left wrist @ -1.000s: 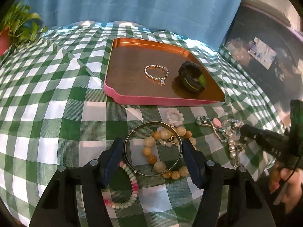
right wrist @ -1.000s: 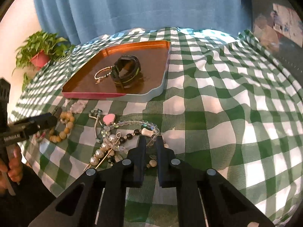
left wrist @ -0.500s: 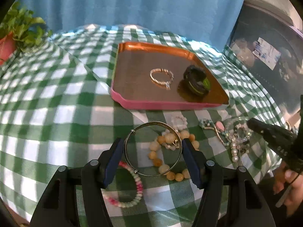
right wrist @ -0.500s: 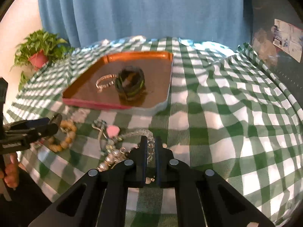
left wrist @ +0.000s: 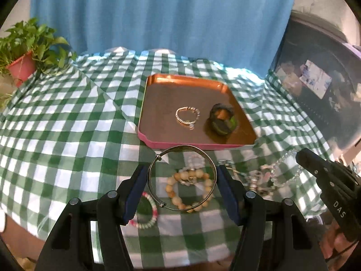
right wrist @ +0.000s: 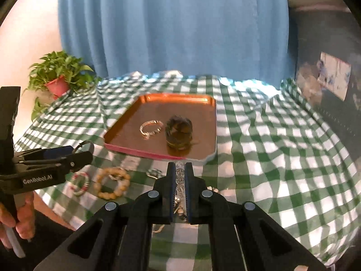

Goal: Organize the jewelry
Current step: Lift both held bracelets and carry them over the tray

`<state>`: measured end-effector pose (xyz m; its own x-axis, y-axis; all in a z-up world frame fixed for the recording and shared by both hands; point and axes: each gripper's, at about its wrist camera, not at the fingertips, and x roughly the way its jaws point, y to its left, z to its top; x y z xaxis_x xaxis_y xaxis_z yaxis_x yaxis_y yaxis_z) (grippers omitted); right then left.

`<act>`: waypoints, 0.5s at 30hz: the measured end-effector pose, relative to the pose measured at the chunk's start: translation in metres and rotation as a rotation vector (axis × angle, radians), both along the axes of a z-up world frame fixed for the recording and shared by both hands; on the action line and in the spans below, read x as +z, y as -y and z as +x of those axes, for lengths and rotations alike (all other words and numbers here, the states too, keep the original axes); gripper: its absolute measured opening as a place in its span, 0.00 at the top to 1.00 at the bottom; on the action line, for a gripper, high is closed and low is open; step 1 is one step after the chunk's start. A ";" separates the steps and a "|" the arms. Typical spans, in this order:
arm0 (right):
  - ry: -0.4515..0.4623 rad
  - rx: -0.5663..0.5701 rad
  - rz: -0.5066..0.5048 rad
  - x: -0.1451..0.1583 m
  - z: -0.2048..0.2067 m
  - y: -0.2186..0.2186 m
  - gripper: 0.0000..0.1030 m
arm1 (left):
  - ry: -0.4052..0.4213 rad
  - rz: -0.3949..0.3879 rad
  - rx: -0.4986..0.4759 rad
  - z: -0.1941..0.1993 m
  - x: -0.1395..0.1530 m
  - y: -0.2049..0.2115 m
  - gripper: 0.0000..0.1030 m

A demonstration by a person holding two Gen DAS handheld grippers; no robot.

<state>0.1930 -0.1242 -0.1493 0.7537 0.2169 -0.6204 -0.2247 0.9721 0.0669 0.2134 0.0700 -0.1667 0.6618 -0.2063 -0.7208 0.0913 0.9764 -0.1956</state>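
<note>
My left gripper [left wrist: 182, 173] is shut on a thin metal bangle [left wrist: 182, 147], held flat above the checked tablecloth. It hangs just in front of the copper tray [left wrist: 196, 145]. In the tray lie a silver chain bracelet [left wrist: 176, 115] and a dark band with green [left wrist: 222, 122]. Under the bangle, an amber bead bracelet [left wrist: 171, 194] and a pink-green bead bracelet [left wrist: 154, 205] rest on the cloth. My right gripper [right wrist: 179, 166] is shut on a strand of clear beads [right wrist: 179, 172], raised off the table before the tray [right wrist: 144, 152]. From the left wrist view the strand [left wrist: 286, 155] droops from the right gripper [left wrist: 302, 155].
A tangle of mixed jewelry [left wrist: 259, 178] lies on the cloth at the right, near the table's front edge. A potted plant [right wrist: 57, 85] stands at the far left. A blue curtain hangs behind the table. A hand [right wrist: 20, 216] holds the left gripper [right wrist: 83, 151].
Both grippers have risen. The bangle has come up off the cloth in the left gripper. The clear bead strand has lifted out of the pile in the right gripper.
</note>
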 end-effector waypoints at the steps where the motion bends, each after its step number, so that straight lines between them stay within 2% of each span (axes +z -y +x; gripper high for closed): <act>1: 0.005 0.007 0.004 0.007 -0.005 -0.001 0.93 | 0.006 0.002 -0.002 -0.006 0.006 0.002 0.39; 6: -0.011 0.044 0.040 0.029 -0.025 -0.008 0.93 | 0.061 -0.017 -0.016 -0.038 0.038 0.007 0.38; 15: 0.039 0.022 0.091 0.059 -0.073 -0.017 0.93 | 0.098 -0.030 -0.002 -0.072 0.074 0.009 0.39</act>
<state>0.1203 -0.1072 -0.0900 0.7715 0.2876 -0.5675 -0.2498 0.9573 0.1456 0.1413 0.0606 -0.0924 0.7287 -0.2279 -0.6458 0.1134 0.9701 -0.2144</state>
